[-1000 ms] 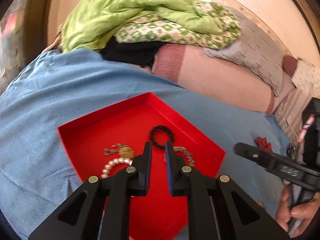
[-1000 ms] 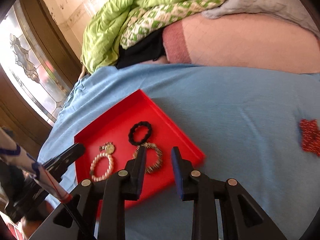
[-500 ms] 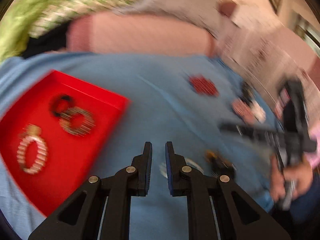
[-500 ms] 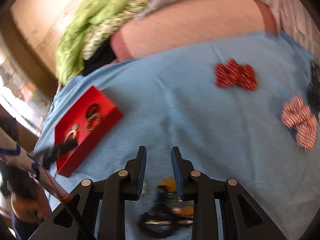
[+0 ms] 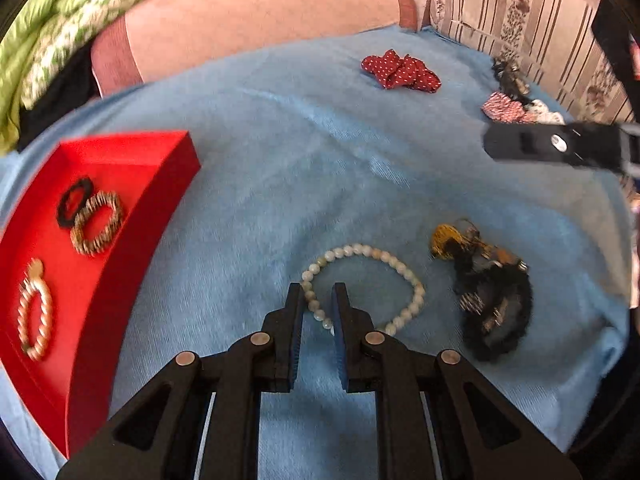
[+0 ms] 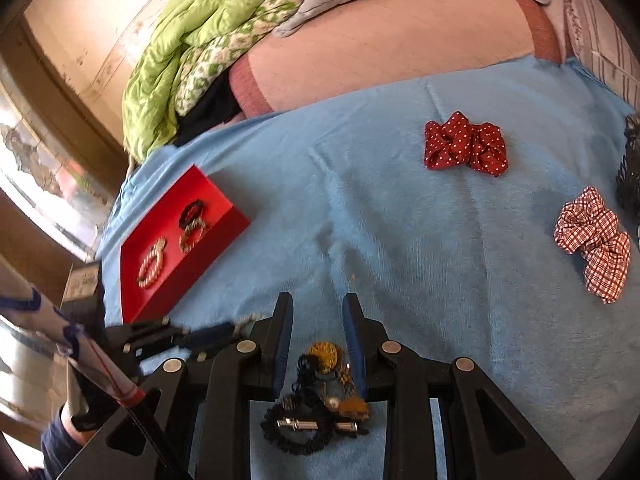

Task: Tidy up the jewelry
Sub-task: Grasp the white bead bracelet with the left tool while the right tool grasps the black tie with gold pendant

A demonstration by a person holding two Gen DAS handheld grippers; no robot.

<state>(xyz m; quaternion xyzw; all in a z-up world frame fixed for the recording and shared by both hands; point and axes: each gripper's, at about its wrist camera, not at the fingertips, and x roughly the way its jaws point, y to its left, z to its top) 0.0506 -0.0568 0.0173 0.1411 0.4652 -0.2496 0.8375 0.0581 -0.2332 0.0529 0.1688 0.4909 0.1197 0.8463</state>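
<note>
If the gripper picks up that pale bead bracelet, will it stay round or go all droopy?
Probably droopy. The pale bead bracelet lies in a lopsided loop on the blue cloth, so its beads seem strung on something soft. The left gripper straddles just one side, so the rest would likely dangle. The round, smooth beads could slip or roll between the fingers.

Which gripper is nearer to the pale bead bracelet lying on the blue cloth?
Left. The left gripper straddles the pale bead bracelet with open jaws. The right gripper sits over the black-and-yellow hair-clip pile beside it.
</note>
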